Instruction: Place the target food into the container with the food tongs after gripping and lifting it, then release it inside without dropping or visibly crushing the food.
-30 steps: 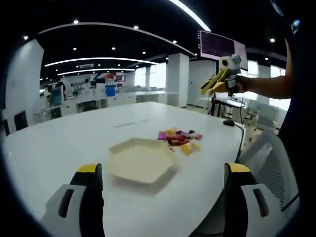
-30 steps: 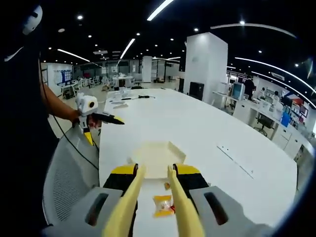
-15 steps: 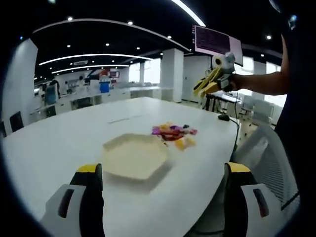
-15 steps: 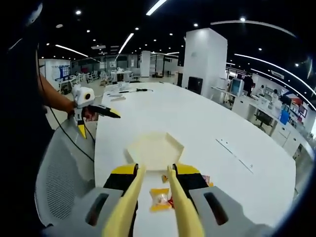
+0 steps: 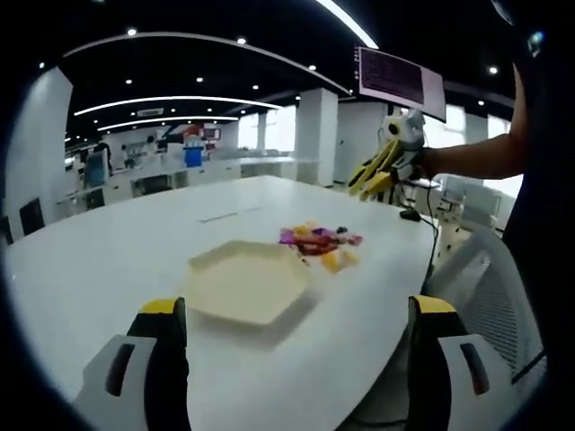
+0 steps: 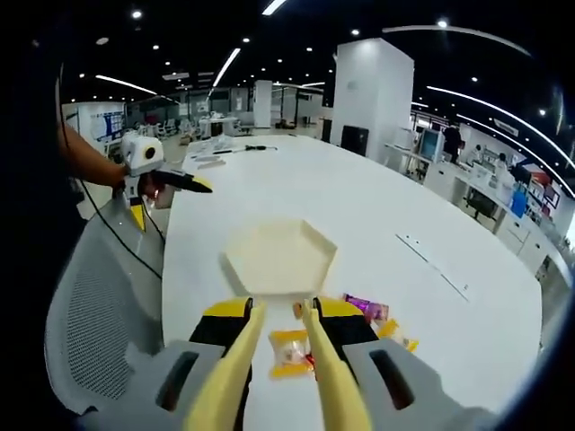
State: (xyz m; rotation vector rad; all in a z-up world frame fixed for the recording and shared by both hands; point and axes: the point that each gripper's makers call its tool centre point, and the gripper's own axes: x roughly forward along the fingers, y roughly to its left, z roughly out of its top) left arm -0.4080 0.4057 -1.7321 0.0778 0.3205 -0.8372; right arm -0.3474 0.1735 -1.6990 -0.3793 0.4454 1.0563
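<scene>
Hovering above the white table [image 5: 108, 251], the left gripper [image 5: 292, 359] shows its two black, yellow-tipped jaws spread wide with nothing between them. In the left gripper view, the cream hexagonal container [image 5: 247, 283] lies flat just ahead, and a small heap of wrapped snacks [image 5: 319, 244] sits just beside its far right edge. The right gripper [image 5: 382, 166] hangs in the air above that heap, yellow food tongs [image 5: 370, 172] sticking out from it toward the table.

In the right gripper view, the tongs [image 6: 278, 373] rise between the jaws, which press on the tong arms; the tong tips stand slightly apart over a yellow-and-orange wrapped packet [image 6: 289, 352], not yet closed on it. More packets [image 6: 373, 314] lie to the right, and the container [image 6: 278, 256] sits just beyond. The left gripper [image 6: 148, 180] shows at far left, off the table edge.

The step in hand looks like the approach to the grip. Next, the tongs should probably settle around one packet and close gently; the wrapper looks thin and crinkly, likely slippery.
</scene>
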